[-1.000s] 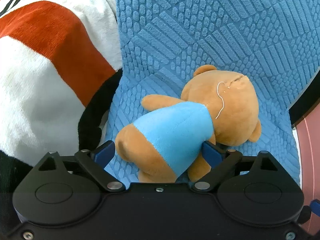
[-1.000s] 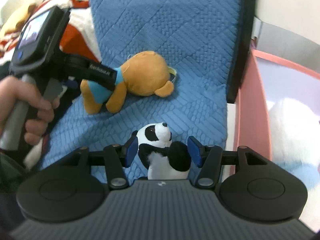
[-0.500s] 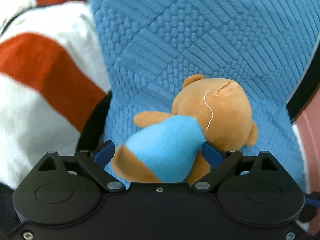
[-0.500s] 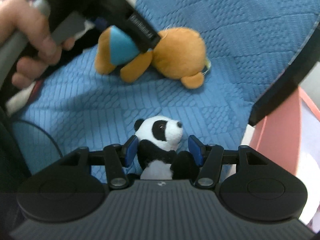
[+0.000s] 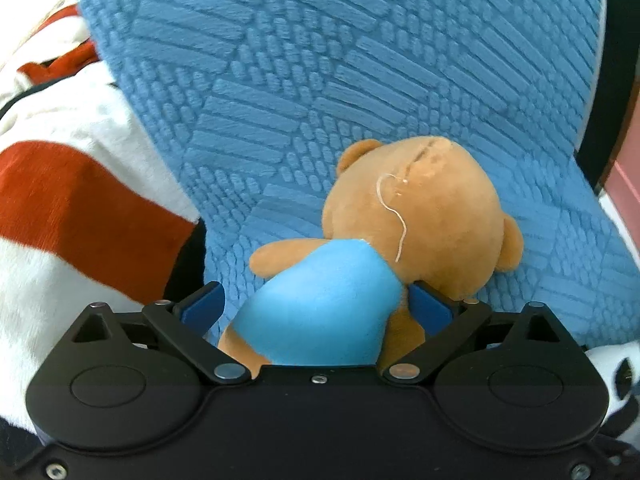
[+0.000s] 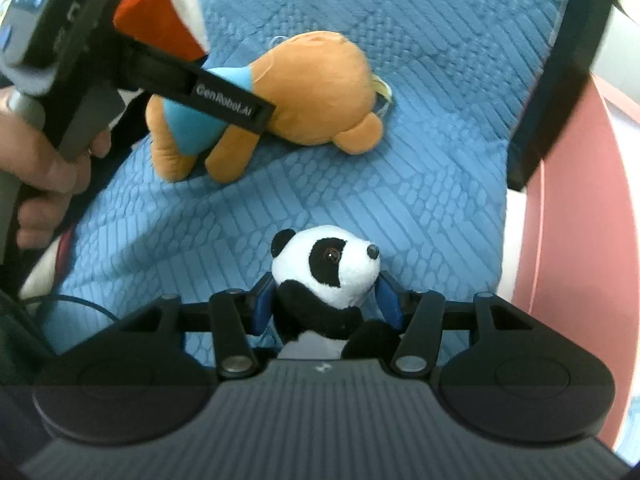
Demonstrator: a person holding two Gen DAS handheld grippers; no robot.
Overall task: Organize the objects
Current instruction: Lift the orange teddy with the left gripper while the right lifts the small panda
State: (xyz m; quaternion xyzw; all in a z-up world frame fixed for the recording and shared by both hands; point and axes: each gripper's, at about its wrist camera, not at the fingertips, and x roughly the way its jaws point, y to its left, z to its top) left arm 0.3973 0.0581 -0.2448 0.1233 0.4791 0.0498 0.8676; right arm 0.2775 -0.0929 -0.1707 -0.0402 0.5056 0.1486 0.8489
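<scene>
The left gripper [image 5: 316, 306] straddles the bear [image 5: 372, 248], its blue pads spread to either side of the blue-shirted body; the right pad touches the shirt, the left one stands just clear. The bear lies on its side on the blue cushion [image 5: 360, 80], head away from the gripper. The right gripper [image 6: 328, 304] pinches the panda [image 6: 326, 268] at the neck, both pads pressed into the plush, head upright above them. A red-and-white blanket [image 5: 72, 200] lies beside the cushion, and a pink bin [image 6: 572, 240] stands to the right.
</scene>
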